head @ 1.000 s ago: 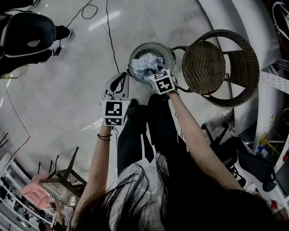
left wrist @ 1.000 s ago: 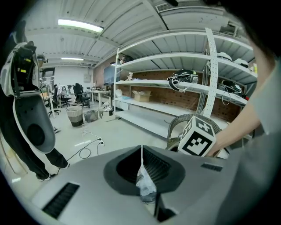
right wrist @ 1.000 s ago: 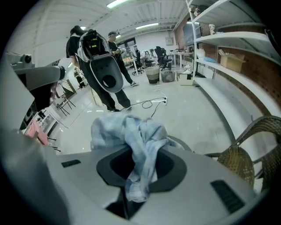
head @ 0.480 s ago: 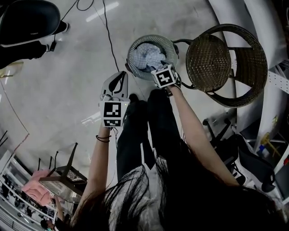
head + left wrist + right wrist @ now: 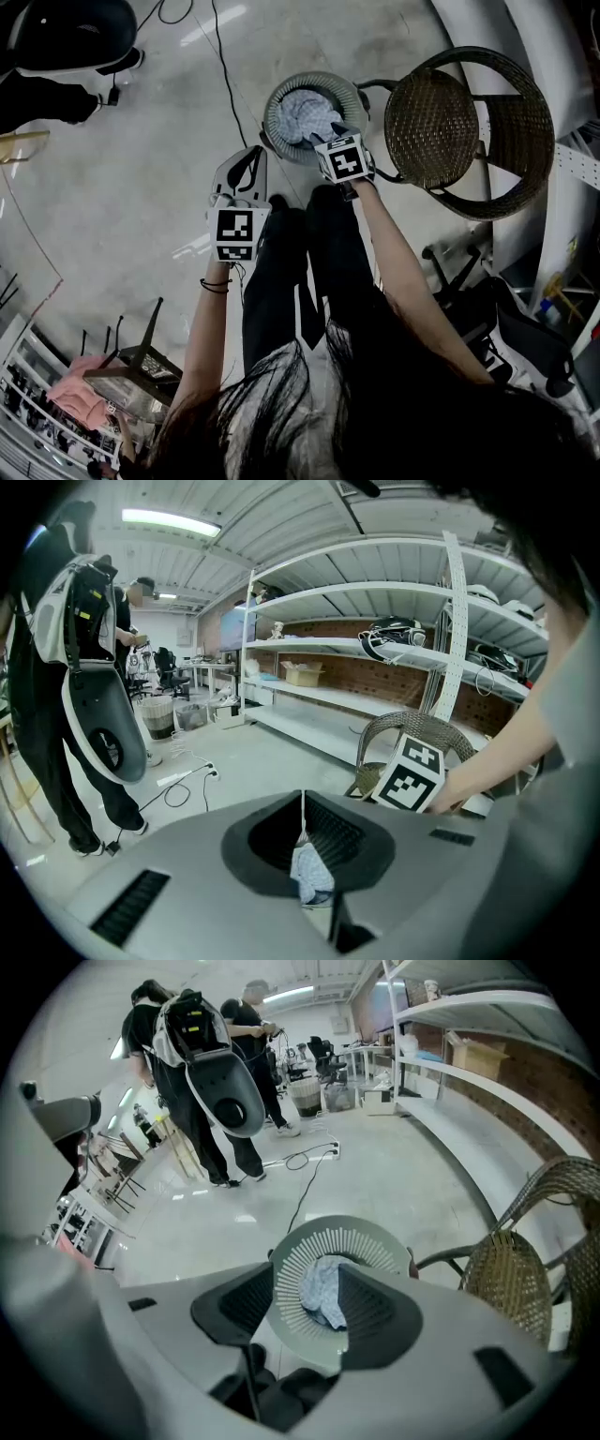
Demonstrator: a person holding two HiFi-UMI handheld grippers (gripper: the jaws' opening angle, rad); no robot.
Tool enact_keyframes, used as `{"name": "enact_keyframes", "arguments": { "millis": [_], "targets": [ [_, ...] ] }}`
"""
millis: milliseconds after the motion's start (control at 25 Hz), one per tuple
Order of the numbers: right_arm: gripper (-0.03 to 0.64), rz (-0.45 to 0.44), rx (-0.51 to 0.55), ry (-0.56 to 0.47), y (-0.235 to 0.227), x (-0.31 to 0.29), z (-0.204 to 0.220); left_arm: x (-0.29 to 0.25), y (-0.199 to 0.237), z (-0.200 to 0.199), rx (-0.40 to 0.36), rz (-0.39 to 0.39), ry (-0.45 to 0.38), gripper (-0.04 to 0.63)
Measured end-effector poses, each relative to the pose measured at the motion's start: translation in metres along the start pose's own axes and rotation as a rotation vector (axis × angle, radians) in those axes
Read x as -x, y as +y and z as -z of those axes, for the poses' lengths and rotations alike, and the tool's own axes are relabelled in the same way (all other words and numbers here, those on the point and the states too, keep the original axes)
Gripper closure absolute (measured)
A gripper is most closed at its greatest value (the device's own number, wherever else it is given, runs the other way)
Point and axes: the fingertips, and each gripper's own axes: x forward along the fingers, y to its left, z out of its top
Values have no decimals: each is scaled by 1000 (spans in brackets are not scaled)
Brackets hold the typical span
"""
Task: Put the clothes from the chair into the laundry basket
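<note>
Right gripper view showed the right gripper (image 5: 314, 1279) with its jaws wide apart and nothing in them. Straight below it, the blue cloth (image 5: 323, 1302) lay bunched up inside the round laundry basket (image 5: 292, 1262). The left gripper (image 5: 251, 159) hung just beside the basket with its tips together, holding nothing. The chair (image 5: 436, 122) stood just right of the basket. Its seat was bare, so I think no clothes were left to fetch.

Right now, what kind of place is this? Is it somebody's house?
Probably not a house. It looks like a workshop or storeroom: there are long metal shelves, a cardboard box sits on one of them, and the floor is bare and shiny.
</note>
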Motion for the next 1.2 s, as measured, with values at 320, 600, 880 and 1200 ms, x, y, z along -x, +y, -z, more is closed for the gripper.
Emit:
{"name": "enact_keyframes", "arguments": {
  "millis": [320,600,880,1200],
  "targets": [
    [396,-6,-93,-168,12,54,-30,22,1,-14,-2,-9,-33,575],
    [442,6,-172,-335,30,125,-56,50,-2,-33,-2,-6,-71,575],
    [493,-4,-206,-483,68,202,-77,96,-17,-59,-7,30,-127,575],
    [511,-18,-243,-610,111,277,-85,143,-28,-67,3,85,-153,575]
  ]
}}
